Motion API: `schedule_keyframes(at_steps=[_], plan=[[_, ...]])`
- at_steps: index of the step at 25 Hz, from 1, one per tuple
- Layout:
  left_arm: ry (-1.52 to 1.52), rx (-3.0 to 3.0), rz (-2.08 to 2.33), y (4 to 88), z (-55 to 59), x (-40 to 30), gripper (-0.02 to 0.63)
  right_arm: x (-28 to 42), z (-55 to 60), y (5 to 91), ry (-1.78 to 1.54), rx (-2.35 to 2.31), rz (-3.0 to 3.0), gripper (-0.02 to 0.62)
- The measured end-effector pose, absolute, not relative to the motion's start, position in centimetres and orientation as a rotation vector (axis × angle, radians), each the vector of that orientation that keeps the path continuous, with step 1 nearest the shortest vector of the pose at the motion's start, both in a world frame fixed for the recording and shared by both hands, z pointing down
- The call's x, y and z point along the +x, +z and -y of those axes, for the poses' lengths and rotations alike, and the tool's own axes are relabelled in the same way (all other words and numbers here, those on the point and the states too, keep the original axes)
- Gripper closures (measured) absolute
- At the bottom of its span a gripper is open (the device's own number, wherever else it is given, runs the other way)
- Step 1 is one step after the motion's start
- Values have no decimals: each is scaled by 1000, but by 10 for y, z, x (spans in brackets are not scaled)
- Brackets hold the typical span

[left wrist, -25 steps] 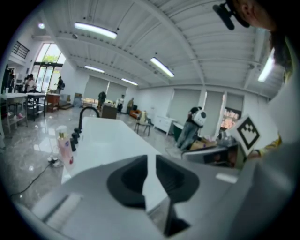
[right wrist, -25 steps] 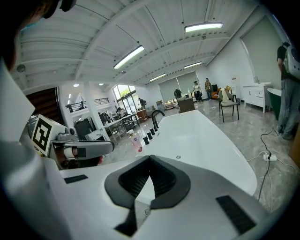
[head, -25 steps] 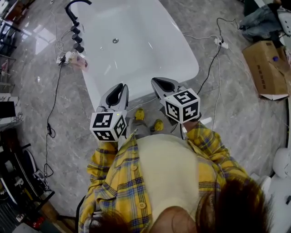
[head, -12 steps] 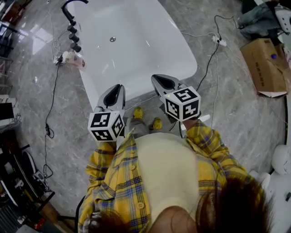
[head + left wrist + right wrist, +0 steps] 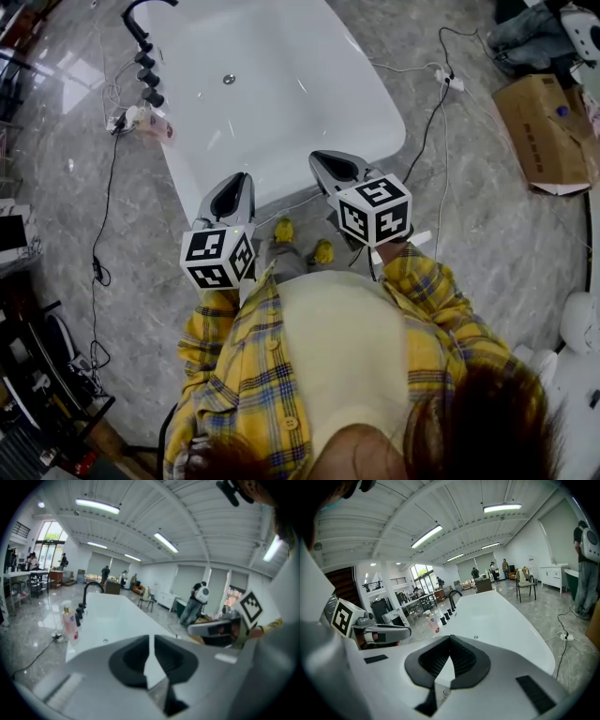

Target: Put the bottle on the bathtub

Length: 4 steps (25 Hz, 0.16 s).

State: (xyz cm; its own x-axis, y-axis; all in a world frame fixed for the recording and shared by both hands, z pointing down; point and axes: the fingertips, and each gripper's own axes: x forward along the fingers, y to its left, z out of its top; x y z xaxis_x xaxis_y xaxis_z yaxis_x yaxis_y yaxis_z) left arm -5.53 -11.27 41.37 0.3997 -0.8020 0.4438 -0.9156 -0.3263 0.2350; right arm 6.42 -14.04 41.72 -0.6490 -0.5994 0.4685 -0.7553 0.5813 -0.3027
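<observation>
Head view: cable (image 5: 97, 268), box (image 5: 544, 131) flank bathtub (image 5: 281, 84).

Yellow plaid shirt (image 5: 234, 375), grey left gripper (image 5: 237, 180)

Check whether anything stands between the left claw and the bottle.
Nothing visible does. The left claw, shut and empty, hangs over the near end of the tub. The bottle stands on the floor beside the tub's left side, near the faucet. Only the tub's rim and open floor lie between them.
</observation>
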Motion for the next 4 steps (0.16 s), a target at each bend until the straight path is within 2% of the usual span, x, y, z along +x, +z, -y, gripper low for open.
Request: schedule_keyframes(at_steps=[4], plan=[[345, 2209, 1470, 416, 117, -56, 571, 62, 146, 417, 694, 1101, 2502, 583]])
